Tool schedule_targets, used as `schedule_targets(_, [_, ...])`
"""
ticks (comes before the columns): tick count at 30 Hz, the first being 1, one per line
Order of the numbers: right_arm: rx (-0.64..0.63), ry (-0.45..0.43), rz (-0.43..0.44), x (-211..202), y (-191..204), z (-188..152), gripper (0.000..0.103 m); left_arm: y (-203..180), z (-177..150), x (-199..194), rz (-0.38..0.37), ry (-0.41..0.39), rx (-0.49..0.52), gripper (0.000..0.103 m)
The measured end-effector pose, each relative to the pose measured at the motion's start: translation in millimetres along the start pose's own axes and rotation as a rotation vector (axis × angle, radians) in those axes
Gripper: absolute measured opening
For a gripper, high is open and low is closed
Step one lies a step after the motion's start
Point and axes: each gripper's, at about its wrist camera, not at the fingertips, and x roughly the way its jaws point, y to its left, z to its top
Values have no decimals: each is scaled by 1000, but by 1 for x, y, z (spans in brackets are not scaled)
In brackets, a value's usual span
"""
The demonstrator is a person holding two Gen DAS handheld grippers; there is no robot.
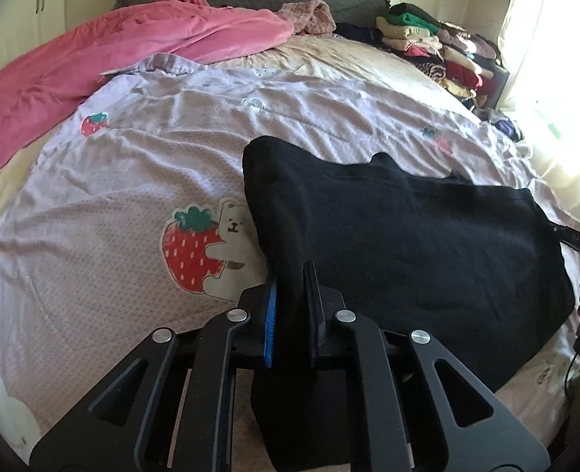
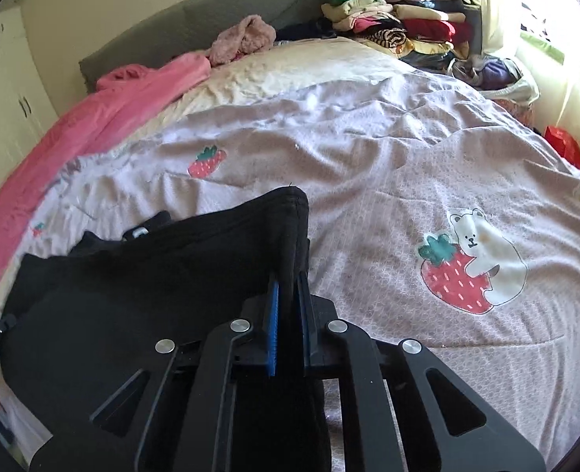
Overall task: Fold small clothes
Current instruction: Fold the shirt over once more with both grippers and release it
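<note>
Black garment held at two corners over the quilt, fold not yet laid.

The garment (image 1: 407, 236) hung stretched between both claws, its body draped on the quilt (image 1: 132, 157) near the strawberry-bear patch (image 1: 207, 247). The left gripper (image 1: 291, 314) was closed tight on one bunched edge; the right gripper (image 2: 288, 314) was likewise clamped on the opposite edge, pads nearly meeting through the cloth. Beyond the garment lay a pink blanket (image 1: 93, 63) and, farther off, folded stacks (image 1: 439, 47). Risk noted: each grip appeared to take several layers, so uneven tension could pull one edge free or lay the fold crooked; dragging could also rumple the quilt beneath.
</note>
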Motion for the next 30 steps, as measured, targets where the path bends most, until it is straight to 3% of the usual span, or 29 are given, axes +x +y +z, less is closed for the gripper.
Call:
schedule_targets(4, [-26, 29, -70, 15, 3, -6, 12, -1, -6, 17, 22, 36, 4, 13])
schedule_targets(7, [-32, 24, -101, 14, 1, -6, 21, -2, -5, 13, 29, 28, 6, 17])
schedule_targets(17, [44, 37, -112, 9, -10, -9, 42, -5, -7, 13, 47, 39, 17, 20])
schedule_targets(30, [121, -12, -62, -22, -14, -12, 77, -6, -6, -3, 14, 32, 1, 48])
